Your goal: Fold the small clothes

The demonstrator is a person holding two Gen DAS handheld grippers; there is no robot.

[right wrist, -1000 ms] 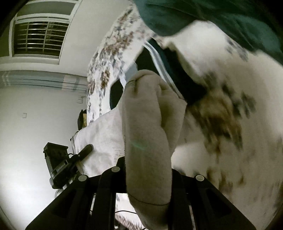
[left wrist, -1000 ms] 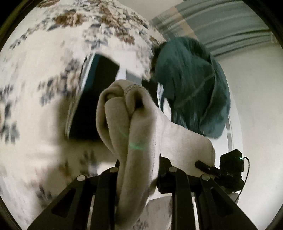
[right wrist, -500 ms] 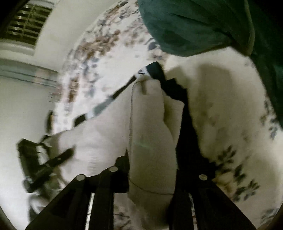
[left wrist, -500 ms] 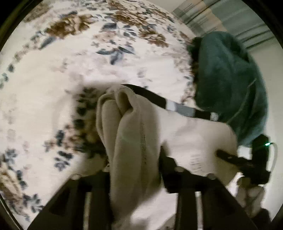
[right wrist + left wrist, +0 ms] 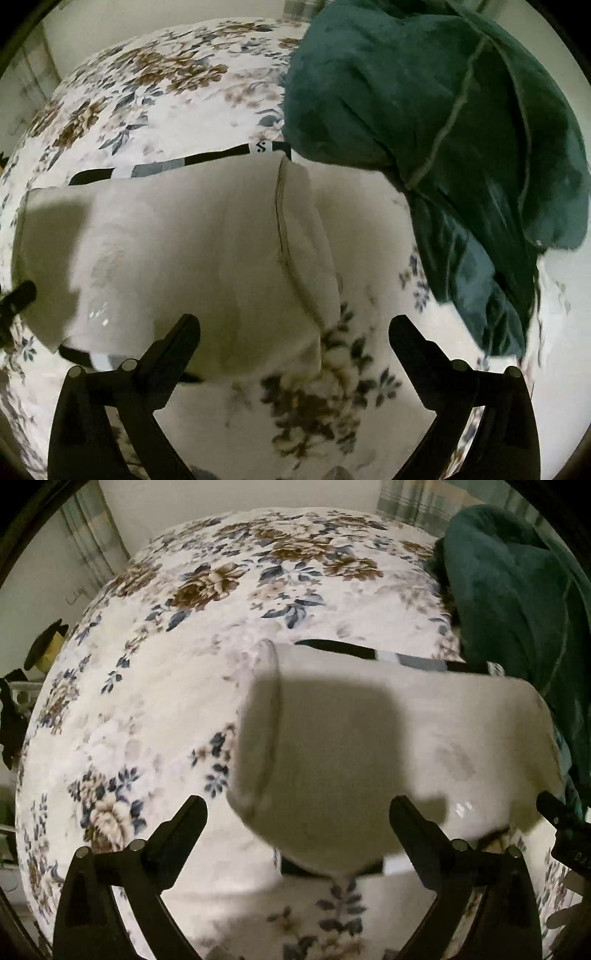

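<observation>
A cream garment (image 5: 351, 746) lies folded flat on the floral bedspread (image 5: 166, 672), over a black garment with a striped waistband (image 5: 399, 657) that shows along its far edge. My left gripper (image 5: 295, 812) is open and empty above the cream garment's near left corner. In the right wrist view the cream garment (image 5: 177, 251) fills the middle left, the waistband (image 5: 207, 158) behind it. My right gripper (image 5: 291, 328) is open and empty over its near right edge.
A crumpled dark teal garment (image 5: 436, 122) lies on the bed to the right, close to the cream garment; it also shows in the left wrist view (image 5: 517, 620). Curtains and a wall stand behind the bed. The other gripper's tip shows at the right edge (image 5: 561, 819).
Both grippers were shut on the bunched cream garment and held it up. Now it lies flat on the bed and both grippers have opened and let go.
</observation>
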